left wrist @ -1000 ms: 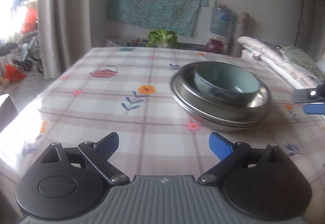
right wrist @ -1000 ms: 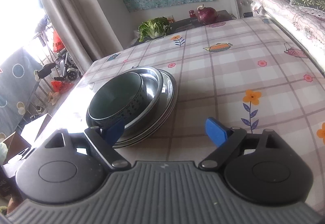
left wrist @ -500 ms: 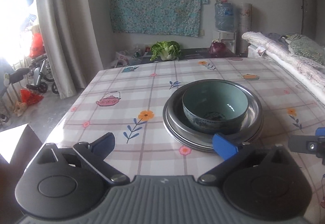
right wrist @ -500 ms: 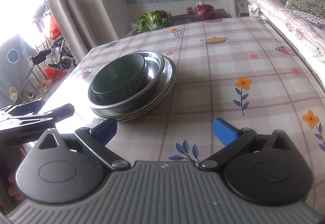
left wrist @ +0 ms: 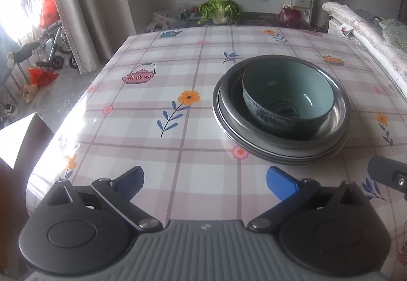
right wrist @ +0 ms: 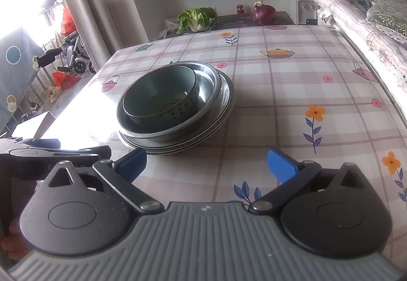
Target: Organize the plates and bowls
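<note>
A pale green ceramic bowl (left wrist: 287,95) sits inside a steel bowl (left wrist: 338,113) that rests on stacked steel plates (left wrist: 254,143) on the table. The stack also shows in the right wrist view, with the ceramic bowl (right wrist: 162,95) in the steel bowl (right wrist: 208,87) on the plates (right wrist: 226,108). My left gripper (left wrist: 204,183) is open and empty, near the table's front edge, short of the stack and to its left. My right gripper (right wrist: 206,162) is open and empty, just in front of the stack. The left gripper's body (right wrist: 51,153) shows at the right wrist view's left edge.
The table (left wrist: 178,77) has a checked floral oilcloth. Folded blankets (right wrist: 356,18) lie along its right side. A cabbage (left wrist: 220,11) and a red onion (left wrist: 290,16) sit on a low cabinet behind the table. A curtain (left wrist: 84,1) and a wheelchair (left wrist: 56,49) stand at left.
Both grippers have drawn back and risen away from the stack. The stack has not moved. Both grippers stay open.
</note>
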{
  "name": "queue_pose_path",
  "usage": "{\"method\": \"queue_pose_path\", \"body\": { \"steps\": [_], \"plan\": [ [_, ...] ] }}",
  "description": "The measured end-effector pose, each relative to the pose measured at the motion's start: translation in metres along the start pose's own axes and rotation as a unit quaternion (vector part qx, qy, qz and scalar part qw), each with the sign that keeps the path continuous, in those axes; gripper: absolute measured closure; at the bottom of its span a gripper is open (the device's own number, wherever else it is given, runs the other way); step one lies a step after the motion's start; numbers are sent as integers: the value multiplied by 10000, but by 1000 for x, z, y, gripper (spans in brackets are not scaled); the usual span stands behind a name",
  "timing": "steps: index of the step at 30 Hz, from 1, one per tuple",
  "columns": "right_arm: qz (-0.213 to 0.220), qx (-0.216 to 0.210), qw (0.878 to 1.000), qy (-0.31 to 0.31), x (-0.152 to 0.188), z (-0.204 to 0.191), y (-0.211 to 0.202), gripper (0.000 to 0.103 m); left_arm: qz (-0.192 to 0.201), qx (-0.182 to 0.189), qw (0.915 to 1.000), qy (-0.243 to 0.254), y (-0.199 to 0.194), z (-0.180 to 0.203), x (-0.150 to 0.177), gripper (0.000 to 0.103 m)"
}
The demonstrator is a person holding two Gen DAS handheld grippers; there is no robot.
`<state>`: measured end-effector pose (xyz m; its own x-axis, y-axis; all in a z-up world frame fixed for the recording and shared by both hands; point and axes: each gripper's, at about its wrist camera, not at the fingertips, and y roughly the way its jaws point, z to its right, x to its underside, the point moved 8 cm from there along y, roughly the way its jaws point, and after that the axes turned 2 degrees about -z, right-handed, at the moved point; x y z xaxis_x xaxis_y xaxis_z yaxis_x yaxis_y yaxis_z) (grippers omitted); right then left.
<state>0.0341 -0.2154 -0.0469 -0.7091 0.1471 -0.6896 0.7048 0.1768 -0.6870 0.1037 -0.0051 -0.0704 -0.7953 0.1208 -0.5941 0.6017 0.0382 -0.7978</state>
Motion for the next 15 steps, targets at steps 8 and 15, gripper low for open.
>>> {"method": "queue_pose_path", "body": {
  "steps": [8,15],
  "plan": [
    [-119,430,9990,-29,-1,2,10,1,-91,2,9999,-41,1,-4,-2,0],
    [-256,496,9984,-31,1,2,19,1,-68,51,9999,-98,-2,-6,-7,0]
  ]
}}
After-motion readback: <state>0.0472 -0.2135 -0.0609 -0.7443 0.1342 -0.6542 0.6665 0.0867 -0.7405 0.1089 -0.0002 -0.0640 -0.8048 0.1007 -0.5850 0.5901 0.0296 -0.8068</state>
